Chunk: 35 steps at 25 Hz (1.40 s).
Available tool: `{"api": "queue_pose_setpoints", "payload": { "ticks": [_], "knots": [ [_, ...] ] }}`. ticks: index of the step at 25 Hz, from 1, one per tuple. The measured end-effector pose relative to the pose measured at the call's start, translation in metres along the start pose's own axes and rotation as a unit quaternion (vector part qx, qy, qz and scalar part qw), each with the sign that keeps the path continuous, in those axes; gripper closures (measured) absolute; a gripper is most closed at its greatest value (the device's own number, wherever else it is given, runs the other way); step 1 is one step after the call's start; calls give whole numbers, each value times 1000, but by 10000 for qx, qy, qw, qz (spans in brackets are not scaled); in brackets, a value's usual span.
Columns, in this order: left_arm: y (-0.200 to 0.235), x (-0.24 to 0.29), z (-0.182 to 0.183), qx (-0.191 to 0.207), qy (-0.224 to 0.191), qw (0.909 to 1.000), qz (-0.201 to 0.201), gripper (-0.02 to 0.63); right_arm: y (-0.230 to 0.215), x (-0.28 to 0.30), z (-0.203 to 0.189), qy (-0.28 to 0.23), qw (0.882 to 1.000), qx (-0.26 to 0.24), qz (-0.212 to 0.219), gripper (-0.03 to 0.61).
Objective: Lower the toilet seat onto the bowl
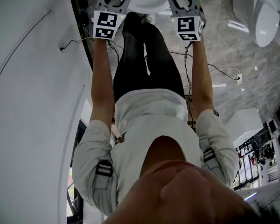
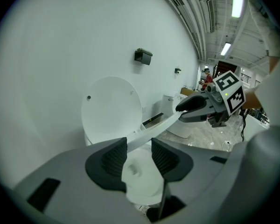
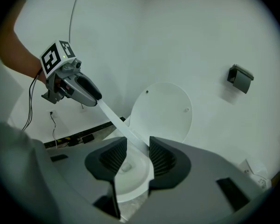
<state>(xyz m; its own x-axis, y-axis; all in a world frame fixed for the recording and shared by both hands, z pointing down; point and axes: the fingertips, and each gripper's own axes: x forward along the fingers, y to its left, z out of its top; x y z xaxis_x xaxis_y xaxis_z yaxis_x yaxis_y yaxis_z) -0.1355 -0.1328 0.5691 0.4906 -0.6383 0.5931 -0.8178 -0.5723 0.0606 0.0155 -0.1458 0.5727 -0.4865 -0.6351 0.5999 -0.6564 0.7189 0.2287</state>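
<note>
Okay, both tools are on the toilet. The left tool (image 2: pixel 139 155) is pinching the front rim of the toilet seat (image 2: pixel 164 122), and the white rim fills the gap between its ribbed pads (image 2: pixel 113 160). The right tool (image 3: pixel 137 155) does the same, clamped on the seat rim further along. The seat is partway down, tilted and seen edge-on in both gripper views. It is held above the bowl (image 2: pixel 141 183), not resting on it. In the left gripper view the seat runs from the jaws toward 2 o'clock, up to the right tool. In the right gripper view it runs toward 10 o'clock, up to the left tool. The lid (image 2: pixel 111 108) stands upright against the white wall (image 2: pixel 60 55), at 11 o'clock from the left jaws. A small dark wall fixture (image 2: pixel 143 56) sits at 12 o'clock above the lid. In the head view both tools are at 12 o'clock with the forearms (image 1: pixel 101 73) stretched out and the bowl between them. A second white toilet (image 1: pixel 266 17) is at 2 o'clock on the grey stone-look floor (image 1: pixel 224 50).
</note>
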Motion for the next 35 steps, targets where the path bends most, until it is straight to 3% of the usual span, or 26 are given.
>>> {"api": "queue_pose_setpoints", "payload": {
  "ticks": [9, 21, 25, 35],
  "knots": [
    [-9, -3, -22, -115, 175, 9997, -96, 440, 18, -4, -11, 100, 9991, 89, 405, 402],
    [-22, -4, -48, -536, 328, 9978, -225, 439, 35, -12, -28, 64, 9915, 900, 941, 377],
    [-25, -2, -54, -589, 402, 9971, -256, 439, 36, -13, -35, 90, 9875, 1221, 993, 377],
    [-33, -4, -80, -891, 413, 9947, -314, 445, 55, -12, -58, 264, 9850, 1439, 917, 380]
  ]
}}
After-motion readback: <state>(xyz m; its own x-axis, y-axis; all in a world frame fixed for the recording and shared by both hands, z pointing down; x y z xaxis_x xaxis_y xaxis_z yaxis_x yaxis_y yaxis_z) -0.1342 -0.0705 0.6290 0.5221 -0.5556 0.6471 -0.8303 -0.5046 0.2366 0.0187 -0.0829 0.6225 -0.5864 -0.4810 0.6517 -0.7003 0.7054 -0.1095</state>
